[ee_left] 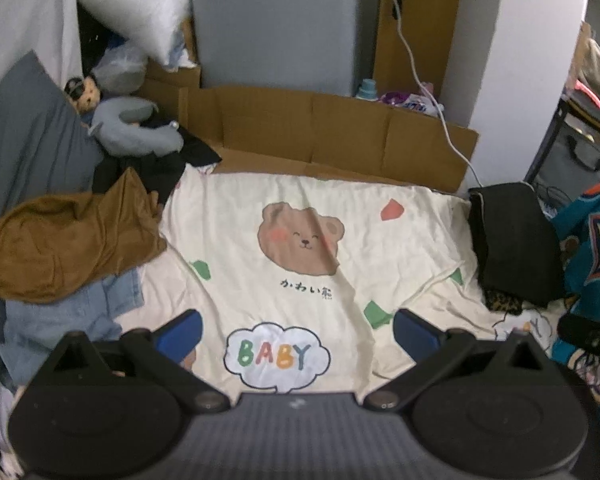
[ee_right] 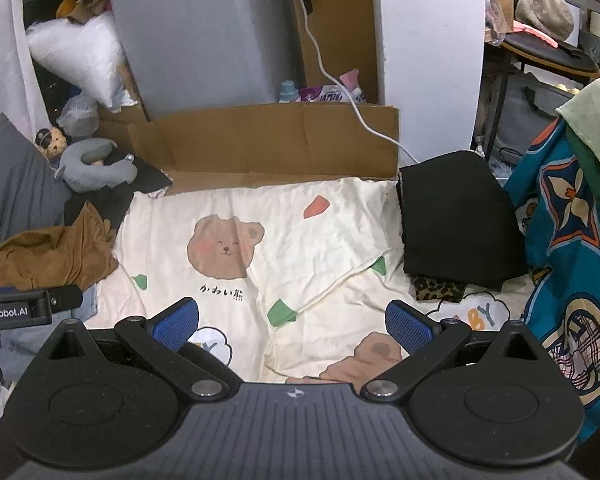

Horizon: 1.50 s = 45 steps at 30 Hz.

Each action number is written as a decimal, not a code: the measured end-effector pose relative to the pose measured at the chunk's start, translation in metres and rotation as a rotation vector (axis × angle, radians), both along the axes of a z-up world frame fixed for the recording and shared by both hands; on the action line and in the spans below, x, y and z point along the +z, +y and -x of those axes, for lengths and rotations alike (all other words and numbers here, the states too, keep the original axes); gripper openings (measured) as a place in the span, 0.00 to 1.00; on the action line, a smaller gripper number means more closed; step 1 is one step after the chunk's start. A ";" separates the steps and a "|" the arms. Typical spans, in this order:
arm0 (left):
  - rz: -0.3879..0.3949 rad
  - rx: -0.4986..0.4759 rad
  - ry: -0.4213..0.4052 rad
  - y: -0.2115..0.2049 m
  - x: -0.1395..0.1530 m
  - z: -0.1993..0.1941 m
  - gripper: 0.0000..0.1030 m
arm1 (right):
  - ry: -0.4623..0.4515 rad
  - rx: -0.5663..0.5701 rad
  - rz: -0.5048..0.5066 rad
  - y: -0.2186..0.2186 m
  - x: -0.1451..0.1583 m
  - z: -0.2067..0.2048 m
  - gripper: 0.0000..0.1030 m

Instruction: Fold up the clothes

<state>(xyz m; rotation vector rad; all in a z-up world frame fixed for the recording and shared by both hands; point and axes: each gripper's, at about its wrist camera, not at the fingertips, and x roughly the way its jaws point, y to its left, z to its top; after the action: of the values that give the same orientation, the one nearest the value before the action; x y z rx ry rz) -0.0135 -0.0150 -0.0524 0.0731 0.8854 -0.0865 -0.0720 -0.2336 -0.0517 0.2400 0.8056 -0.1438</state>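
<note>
The right gripper hangs with its blue-padded fingers spread wide and empty above a cream bear-print sheet. A folded black garment lies at the sheet's right edge over what may be a leopard-print piece. A crumpled brown garment sits far left, beside the left gripper

Two grippers show, the left gripper and the right gripper, each with two blue-padded fingers spread wide apart and nothing between them. One cream bear-print sheet covers the bed. On it lie one brown garment, one light blue denim garment, one folded black garment and one leopard-print piece. There are one white pillow, one grey neck pillow, one small teddy bear, one cardboard sheet and one white cable.
</note>
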 end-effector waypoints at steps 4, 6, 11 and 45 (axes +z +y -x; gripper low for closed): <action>-0.034 -0.029 -0.039 -0.010 0.004 0.005 1.00 | 0.013 0.011 0.002 0.002 -0.002 0.000 1.00; -0.048 -0.045 -0.048 -0.014 0.005 0.007 0.99 | 0.019 0.009 0.004 0.001 -0.003 -0.001 1.00; -0.040 -0.043 -0.054 -0.013 0.006 0.006 0.99 | 0.025 0.010 0.010 0.003 -0.005 -0.001 1.00; -0.017 -0.008 -0.026 -0.001 0.002 -0.002 1.00 | 0.037 0.032 0.071 0.008 -0.007 -0.001 0.99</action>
<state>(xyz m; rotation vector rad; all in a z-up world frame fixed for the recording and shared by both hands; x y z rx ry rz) -0.0115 -0.0159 -0.0501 0.0930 0.8603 -0.0852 -0.0706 -0.2253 -0.0584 0.1581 0.8393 -0.1466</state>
